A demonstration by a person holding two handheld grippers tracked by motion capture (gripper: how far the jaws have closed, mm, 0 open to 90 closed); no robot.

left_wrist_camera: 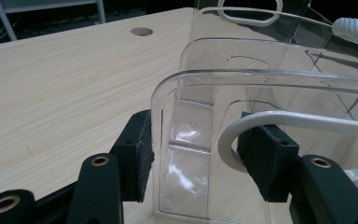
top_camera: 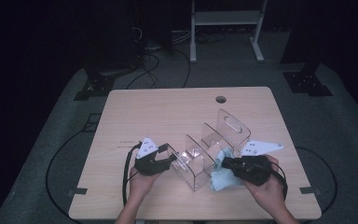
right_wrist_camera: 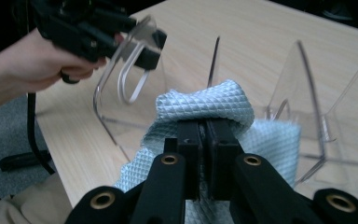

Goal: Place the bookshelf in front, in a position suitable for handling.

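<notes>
A clear plastic organizer (top_camera: pixel 214 144) with several upright dividers stands on the wooden table (top_camera: pixel 168 112), near its front middle. My left gripper (top_camera: pixel 168 154) is open and straddles the organizer's near end wall (left_wrist_camera: pixel 200 140). Its left pad (left_wrist_camera: pixel 137 154) touches that wall, and a white curved loop (left_wrist_camera: pixel 242 126) lies against the right pad. My right gripper (right_wrist_camera: pixel 204 135) is shut on a bunched light blue textured cloth (right_wrist_camera: pixel 205 105), held at the organizer's right side (top_camera: pixel 223 175). The right gripper view also has the left gripper (right_wrist_camera: pixel 149 46) at the clear end wall.
A round cable hole (top_camera: pixel 220 99) sits near the table's far edge. Behind the table are a white frame (top_camera: pixel 223 18), cables on the grey floor and black stand bases (top_camera: pixel 307 84). Bare tabletop lies to the left and beyond the organizer.
</notes>
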